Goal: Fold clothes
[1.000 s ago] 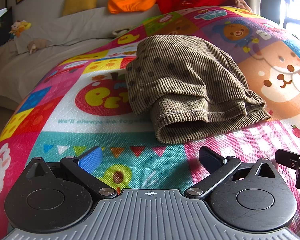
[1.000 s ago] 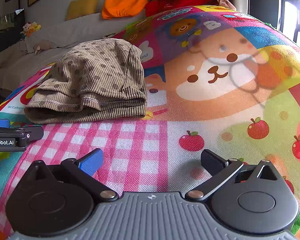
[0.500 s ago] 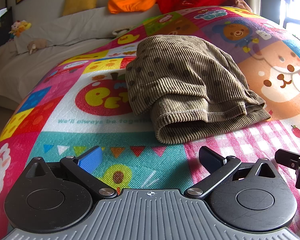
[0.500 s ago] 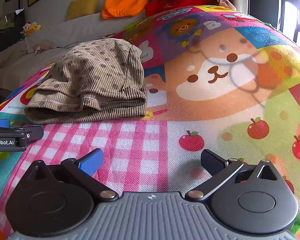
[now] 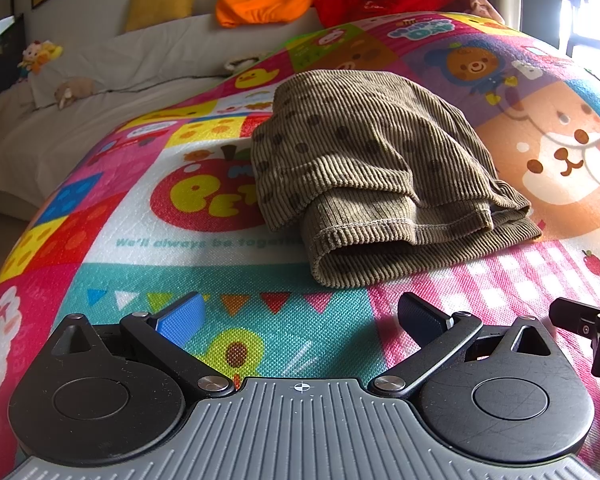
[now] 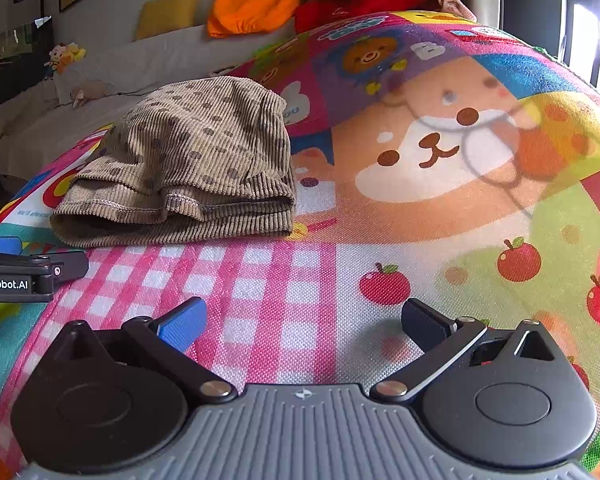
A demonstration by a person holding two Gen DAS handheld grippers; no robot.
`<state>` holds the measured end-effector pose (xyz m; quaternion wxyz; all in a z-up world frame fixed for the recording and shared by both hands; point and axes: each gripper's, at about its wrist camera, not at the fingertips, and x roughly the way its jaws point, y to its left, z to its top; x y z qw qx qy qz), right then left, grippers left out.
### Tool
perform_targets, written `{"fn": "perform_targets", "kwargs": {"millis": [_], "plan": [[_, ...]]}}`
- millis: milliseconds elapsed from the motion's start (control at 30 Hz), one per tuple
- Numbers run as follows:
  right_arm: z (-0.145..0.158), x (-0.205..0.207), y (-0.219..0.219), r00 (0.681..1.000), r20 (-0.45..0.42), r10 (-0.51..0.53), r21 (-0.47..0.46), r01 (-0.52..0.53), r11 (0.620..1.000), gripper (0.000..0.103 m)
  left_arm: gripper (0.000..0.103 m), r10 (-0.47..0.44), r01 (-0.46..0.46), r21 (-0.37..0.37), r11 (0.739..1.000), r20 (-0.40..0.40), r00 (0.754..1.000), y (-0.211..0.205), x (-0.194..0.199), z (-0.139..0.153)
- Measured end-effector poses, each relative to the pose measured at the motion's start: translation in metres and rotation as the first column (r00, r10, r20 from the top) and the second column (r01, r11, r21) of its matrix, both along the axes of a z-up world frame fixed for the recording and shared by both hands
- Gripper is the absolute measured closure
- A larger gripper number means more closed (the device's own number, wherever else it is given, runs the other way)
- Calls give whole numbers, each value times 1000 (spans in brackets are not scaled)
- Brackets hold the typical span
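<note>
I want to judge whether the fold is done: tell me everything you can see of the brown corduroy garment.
The brown corduroy garment is ribbed tan fabric with darker dots, folded into a compact stack of layers, stitched hems facing the cameras. It lies flat on the colourful play mat, touching only that. The left gripper and right gripper are open, short of it.

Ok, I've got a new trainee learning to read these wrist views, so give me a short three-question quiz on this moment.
1. True or false: the left gripper is clamped on the corduroy garment.
2. What printed pattern lies under the right gripper? A) pink checks B) blue stripes C) plain white
3. Fill in: the garment lies folded on the colourful ___.

Key: 1 false, both grippers are open and clear of it; 2 A; 3 mat.
</note>
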<state>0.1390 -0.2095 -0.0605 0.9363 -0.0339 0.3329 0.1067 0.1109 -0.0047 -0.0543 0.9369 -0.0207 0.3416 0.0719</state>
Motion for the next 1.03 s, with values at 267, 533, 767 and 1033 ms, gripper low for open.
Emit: {"fn": "perform_targets", "kwargs": {"millis": [267, 533, 767, 1033], "plan": [[0, 1, -1, 1000, 0, 0, -1, 0, 1000, 0, 0, -25, 24, -21, 999, -36, 999, 4, 1, 4], [-1, 0, 1, 1000, 0, 0, -1, 0, 1000, 0, 0, 22, -23, -16, 1000, -60, 998, -4, -8, 5], [-1, 0, 1, 1000, 1, 1, -4, -1, 1000, 0, 0, 21, -22, -20, 1000, -53, 998, -3, -9, 5], [-1, 2, 0, 1000, 0, 7, -3, -7, 1000, 0, 0, 21, -22, -35, 999, -43, 999, -1, -10, 6]]}}
